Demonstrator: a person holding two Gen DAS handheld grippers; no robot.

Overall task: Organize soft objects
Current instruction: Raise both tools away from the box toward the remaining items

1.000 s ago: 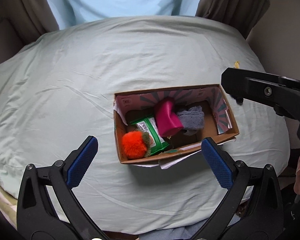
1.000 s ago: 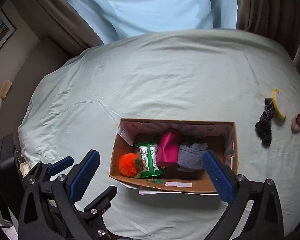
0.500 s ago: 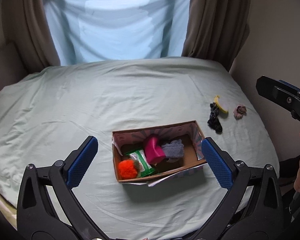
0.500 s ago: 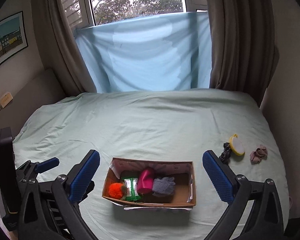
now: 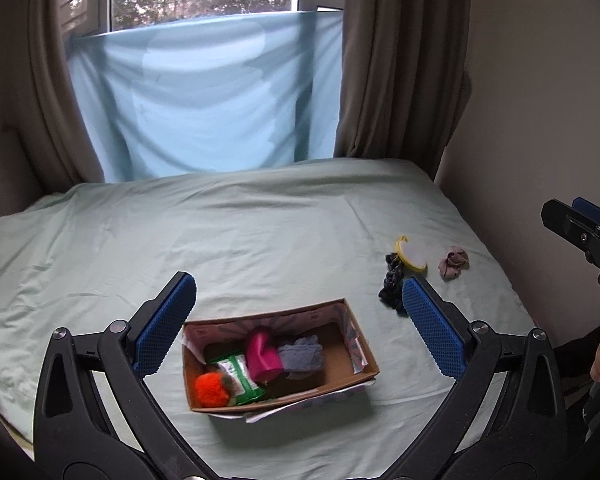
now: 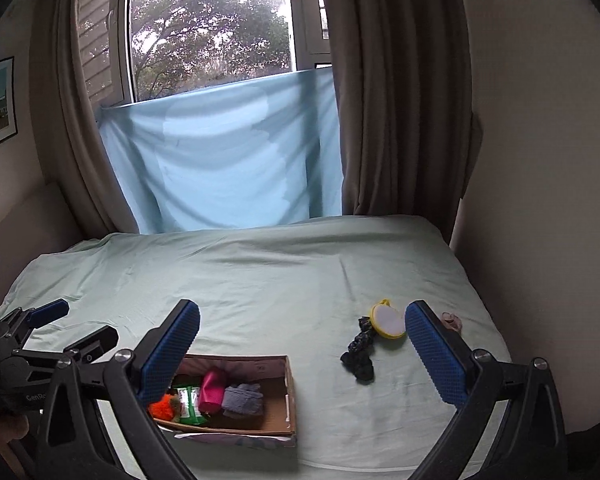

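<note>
Honestly, with both grippers' jaws spread and empty, the floppy black scrunchie (image 6: 358, 354) at 3 o'clock of the box (image 6: 290, 400) could easily slip a shallow pinch.

Wide bare stretch of pale green bedsheet (image 6: 260, 280) open to approach, open-topped brown cardboard box (image 5: 360, 356) near the front edge, black knitted scrunchie (image 6: 360, 356) touching round yellow-rimmed compact (image 6: 388, 322), beige wall (image 6: 540, 200) close right
</note>
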